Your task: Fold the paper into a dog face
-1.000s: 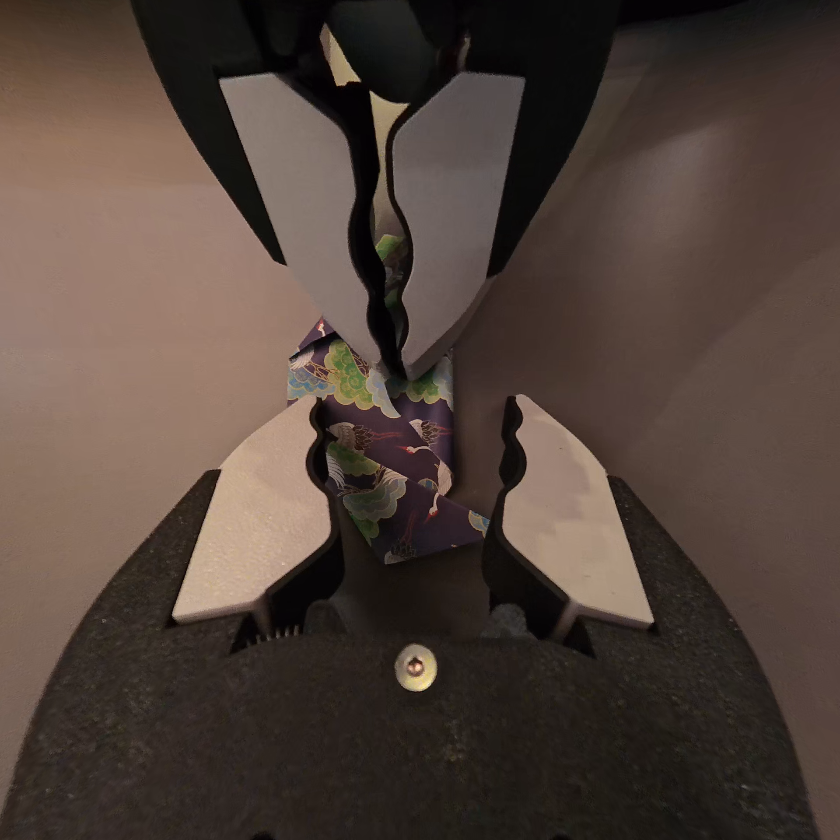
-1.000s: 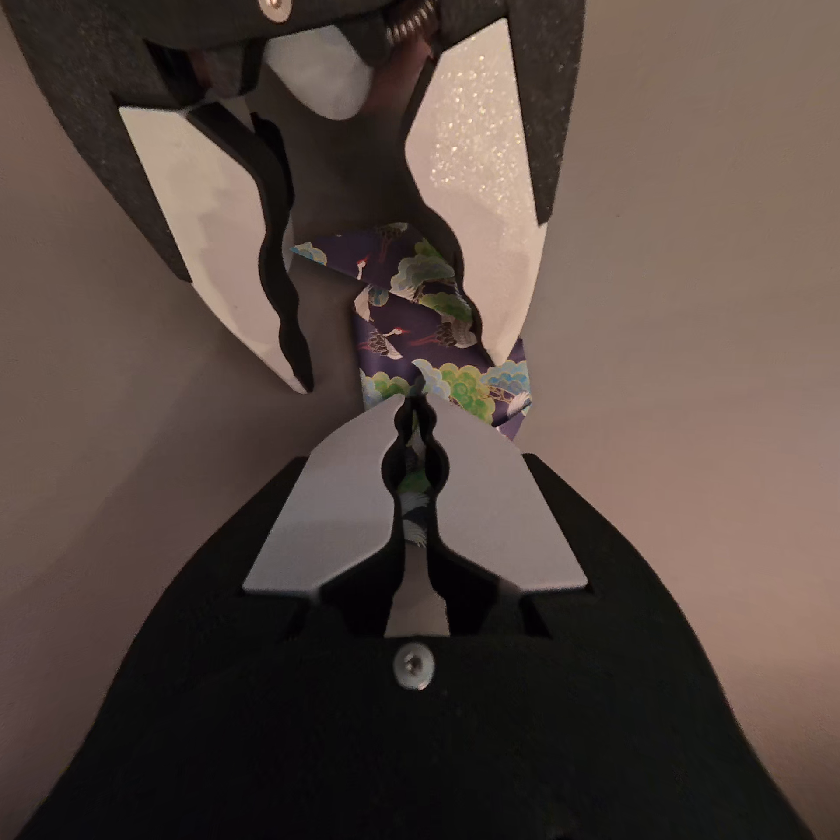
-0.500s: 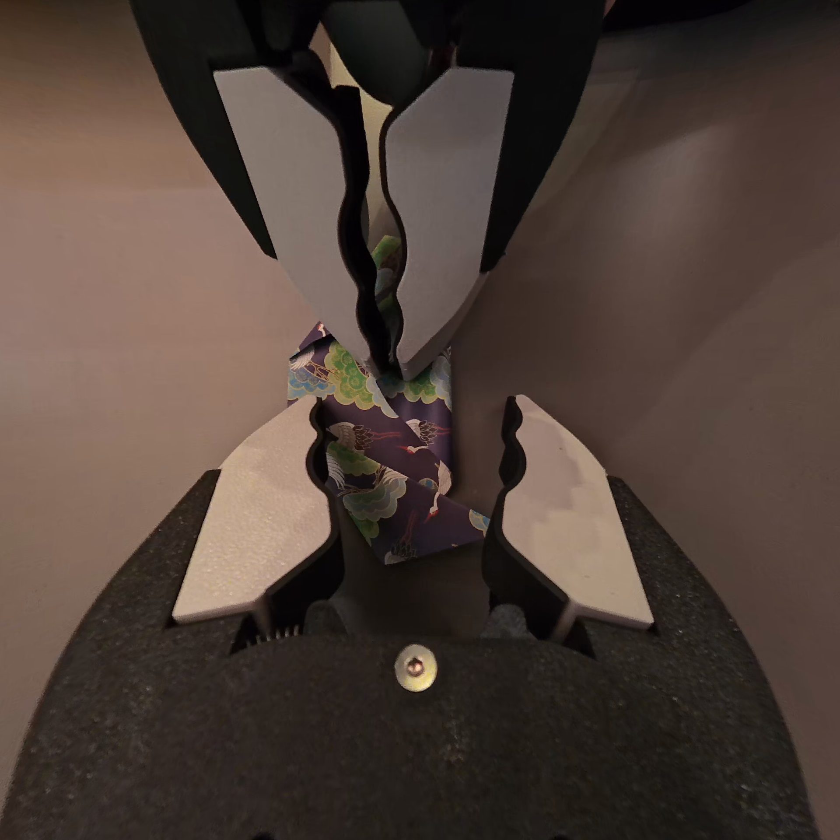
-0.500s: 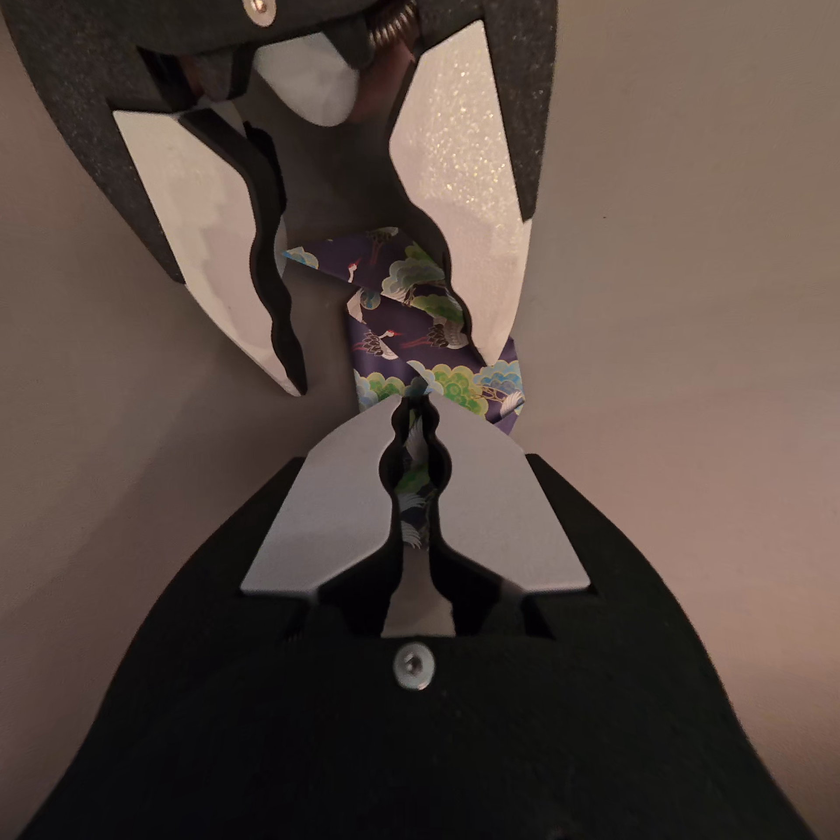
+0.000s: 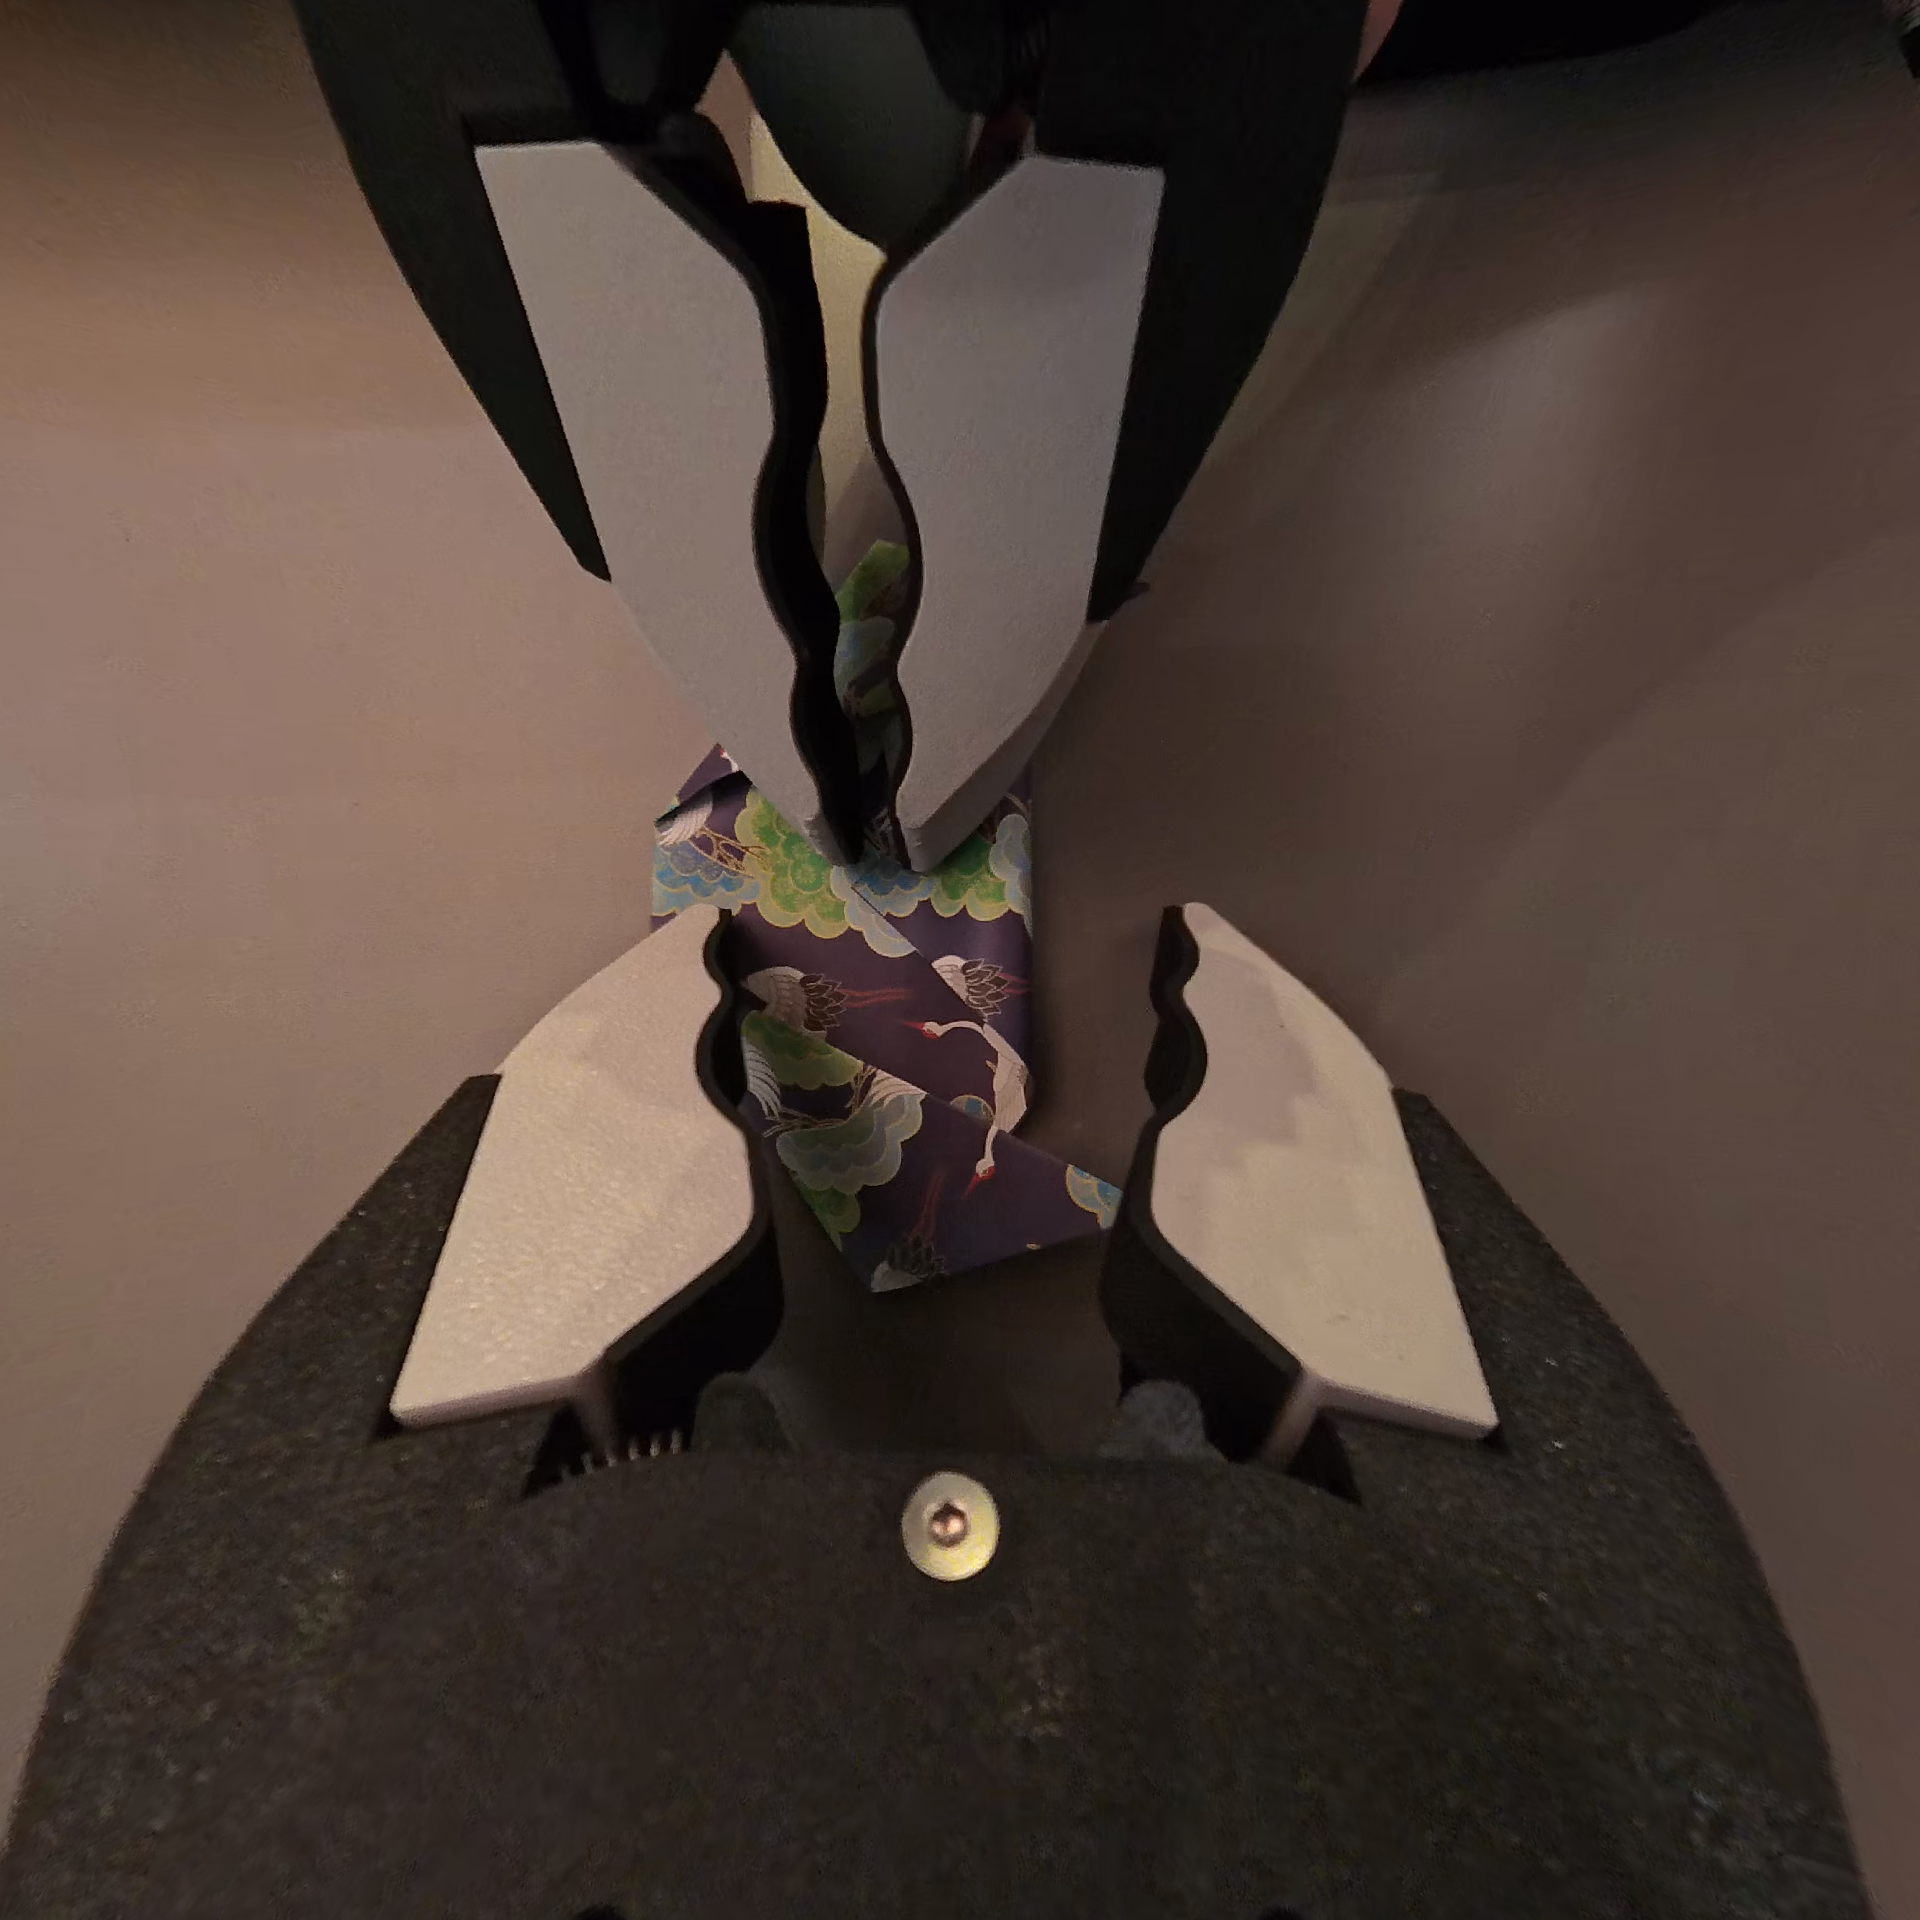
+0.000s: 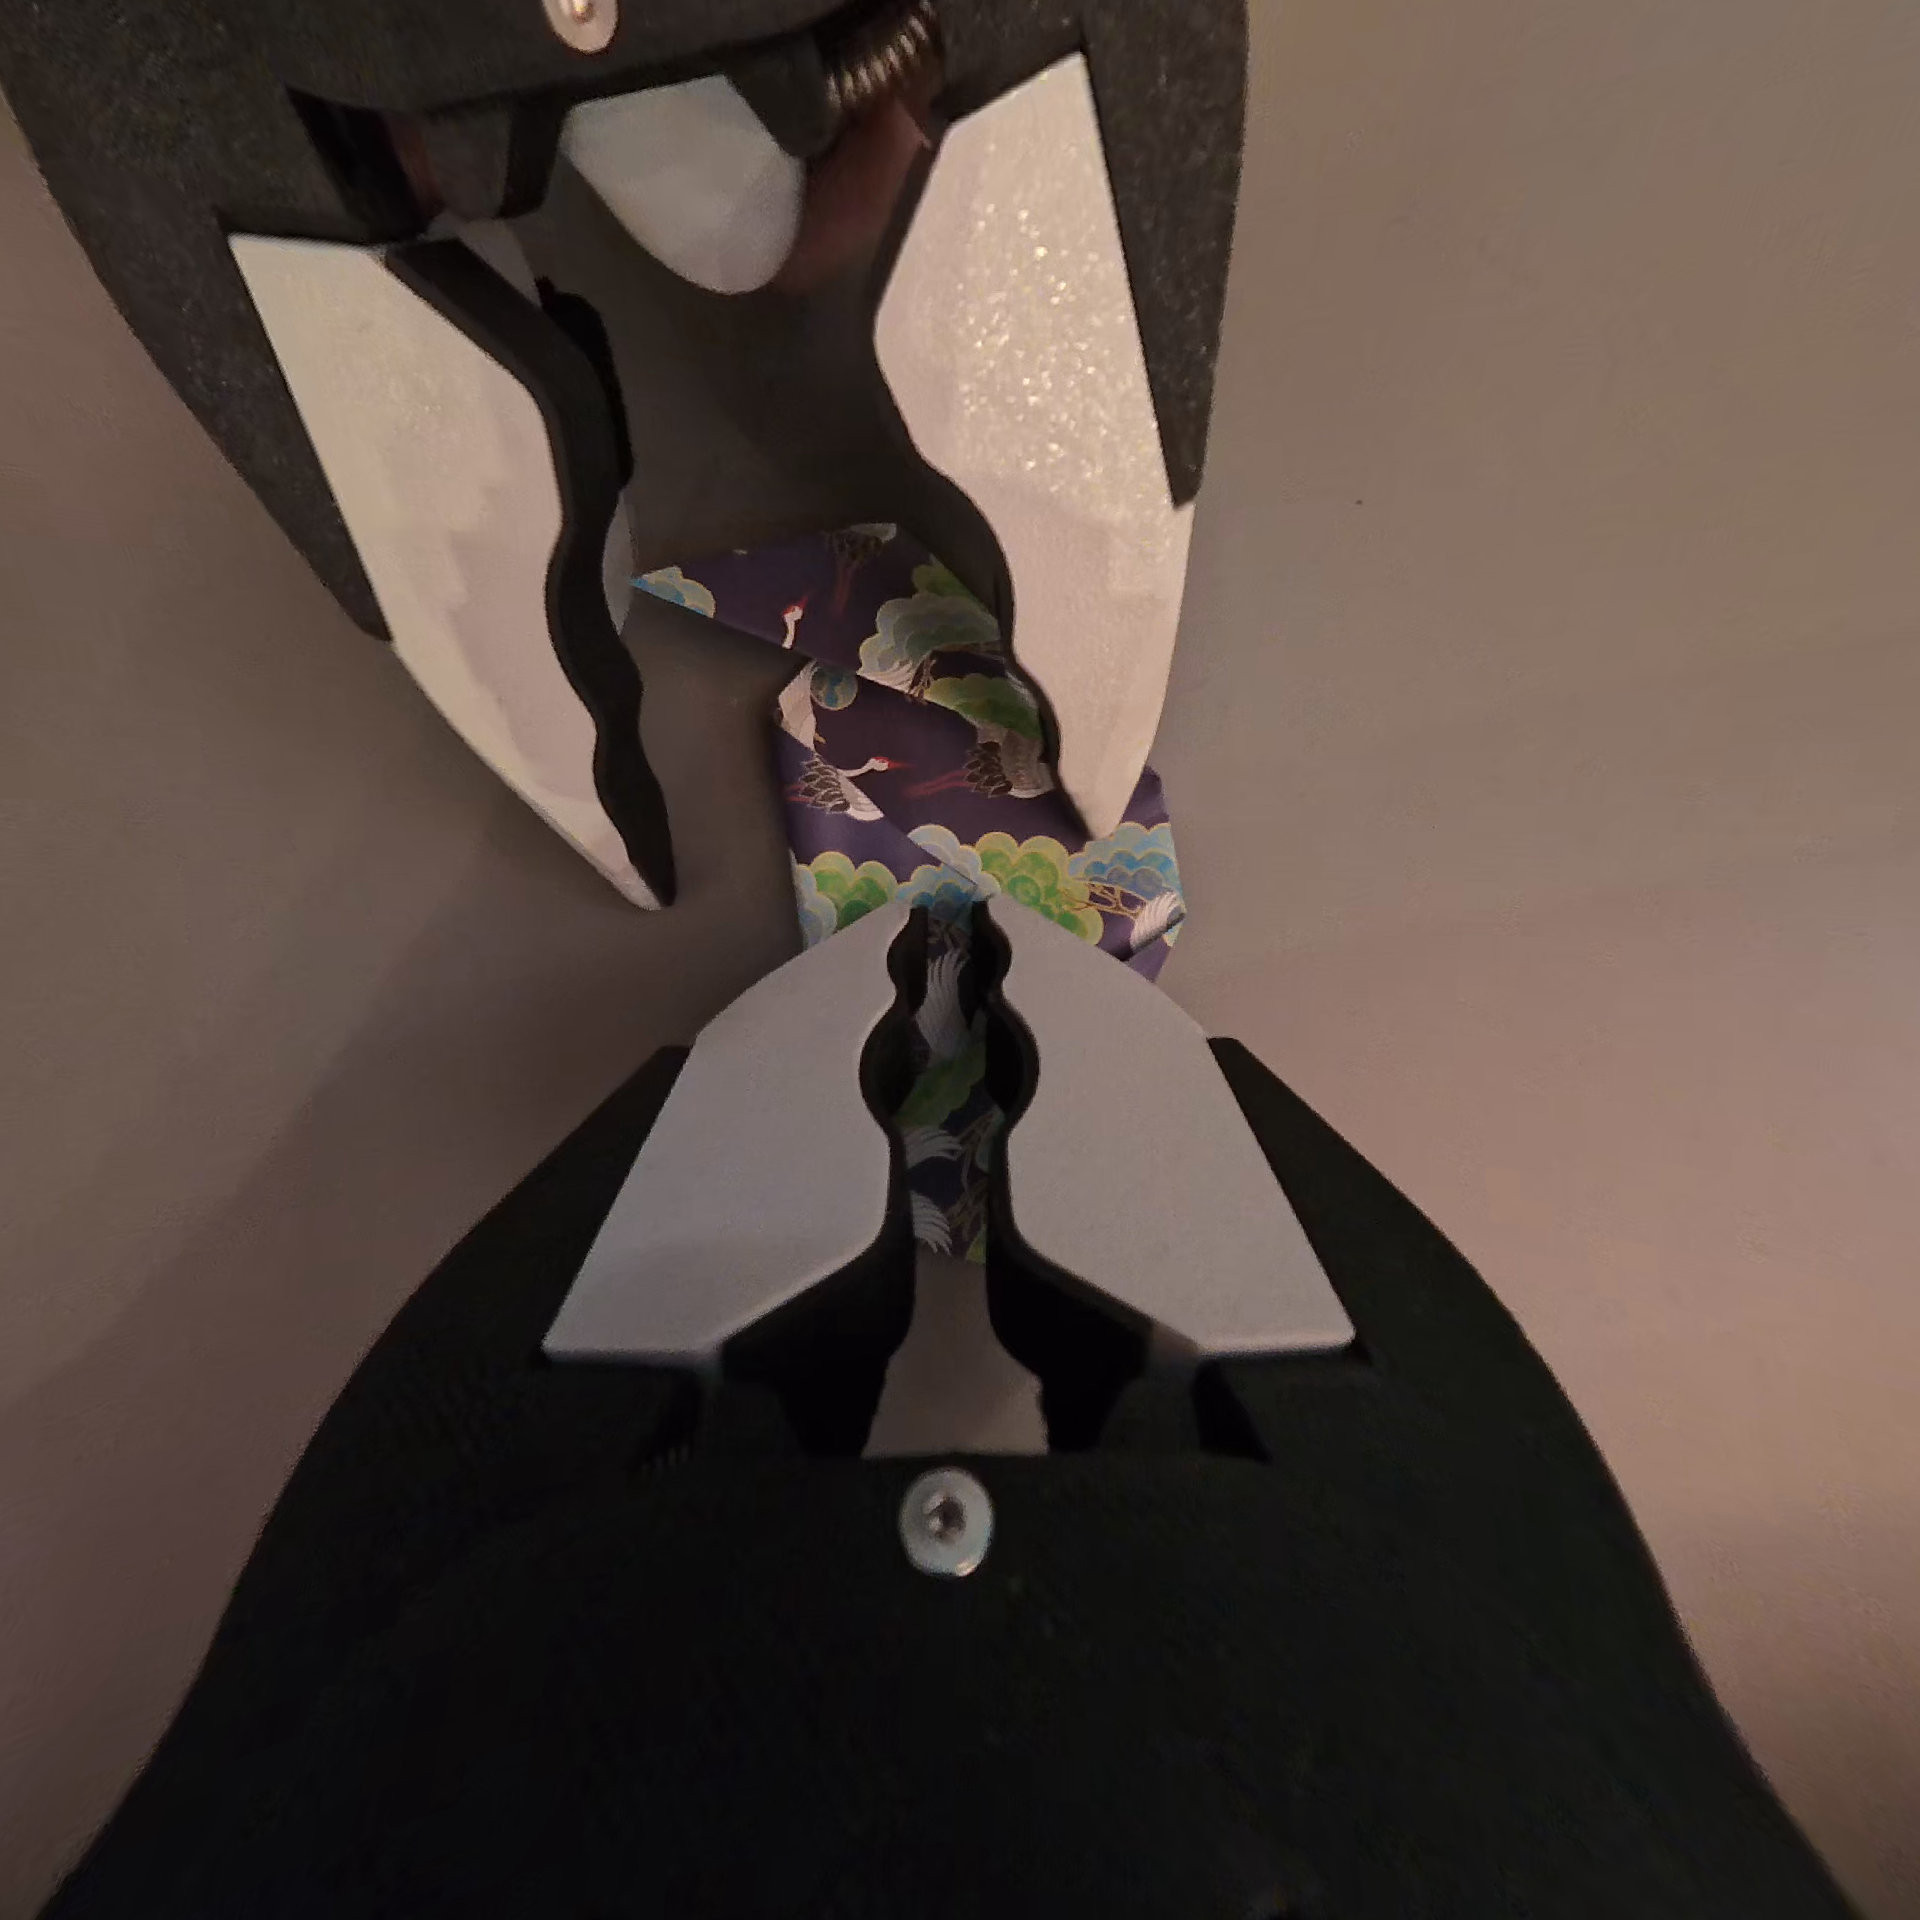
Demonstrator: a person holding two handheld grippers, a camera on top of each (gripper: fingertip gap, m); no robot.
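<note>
So, folded paper (image 5: 894, 1049) sits centre frame in the left wrist view: dark purple, printed with cranes and green and blue clouds, lying on a plain beige table (image 5: 312, 727). Long axis runs roughly bottom to top of the frame, slightly tilted; a pointed corner aims toward lower centre, with a small flap sticking out to lower right. Left gripper (image 5: 945, 925) has its fingers spread wide, one on each side of the paper's lower half; left finger's inner edge is at or over the paper's edge, right finger is apart from it. Contact with the paper cannot be told. Right gripper (image 5: 868, 852) comes down from the top of the frame, fingers nearly together, pinching the paper's upper end between the tips.

Right wrist view: paper (image 6: 914, 769) runs from centre up toward the upper middle, its far flap pointing upper left. Right gripper (image 6: 948, 914) is clamped narrow on the near end, with paper showing in the slot between the fingers. Left gripper (image 6: 868, 852) hangs from the top, spread wide around the paper's far half.
</note>
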